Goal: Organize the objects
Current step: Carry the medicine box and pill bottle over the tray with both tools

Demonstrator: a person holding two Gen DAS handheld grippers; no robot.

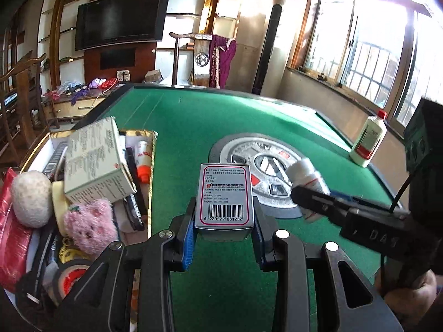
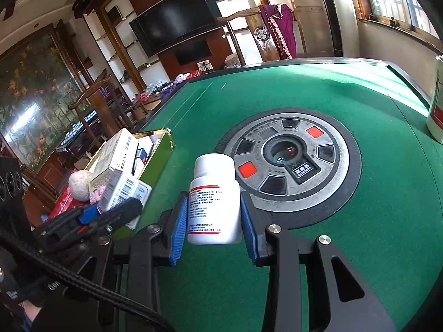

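My left gripper (image 1: 224,221) is shut on a silver medicine box (image 1: 224,193) with a barcode, held above the green table (image 1: 193,127). My right gripper (image 2: 213,221) is shut on a white pill bottle (image 2: 214,202) with a red-striped label. That bottle (image 1: 306,175) and the right gripper also show at the right of the left wrist view. A gold-edged storage box (image 1: 151,149) at the left holds a large carton (image 1: 97,160), a tube (image 1: 144,160), a pink plush (image 1: 88,225) and a white ball (image 1: 31,197). The storage box (image 2: 157,152) shows in the right wrist view too.
A round grey control panel (image 2: 290,160) with red buttons sits in the table's middle. A tall white bottle (image 1: 368,139) with a red cap stands near the right table edge. Tape rolls (image 1: 70,274) lie near the storage box. Chairs and a TV stand beyond the table.
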